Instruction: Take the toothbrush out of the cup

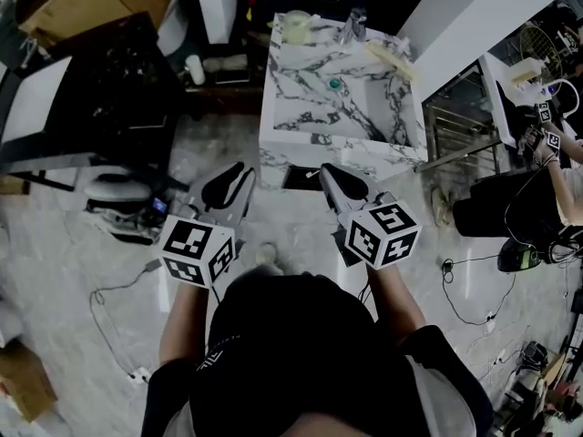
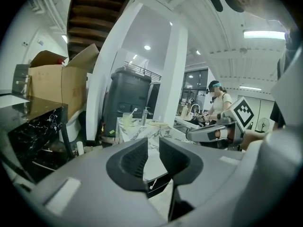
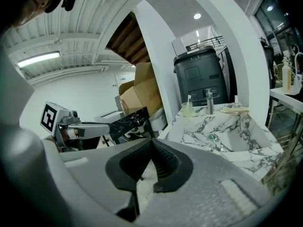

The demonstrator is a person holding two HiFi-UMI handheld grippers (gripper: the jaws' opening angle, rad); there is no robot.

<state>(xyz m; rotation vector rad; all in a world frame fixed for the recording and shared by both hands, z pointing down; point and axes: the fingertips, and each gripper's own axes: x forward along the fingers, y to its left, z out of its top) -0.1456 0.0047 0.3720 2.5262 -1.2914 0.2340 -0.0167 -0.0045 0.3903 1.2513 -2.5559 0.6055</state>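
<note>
- Look for the toothbrush (image 3: 189, 100) standing head-up and slightly leaning in the cup (image 3: 187, 110), on the back rim of the marble sink (image 3: 195, 126), just beside the faucet (image 3: 209, 105) and well apart from both grippers.
- Expect a light, stiff plastic stick, thin and smooth. Probably slippery if wet, and prone to pivoting between the pads if pinched off-centre.
- Take hold on the bare stem just above the cup's rim, below the white head, and draw straight up along the lean to avoid dragging the cup.
- Treat the cup as light and easy to tip. Round, smooth-walled, pale yellowish and translucent; cannot tell plastic from glass.
- Note the sink as a boxy white block veined in grey, glossy and hard, with a small green plug (image 3: 210, 136) in the basin and a slim metal faucet.
- Read the left gripper (image 2: 152, 143) as parted, its dark ribbed pads showing a clear gap with nothing between them.
- Read the right gripper (image 3: 151, 144) as closed, ribbed pads meeting tip to tip and empty. Needs opening before any pinch.
- Leave unnamed the pale flat object (image 3: 234, 109) on the back rim, too small to identify.
</note>
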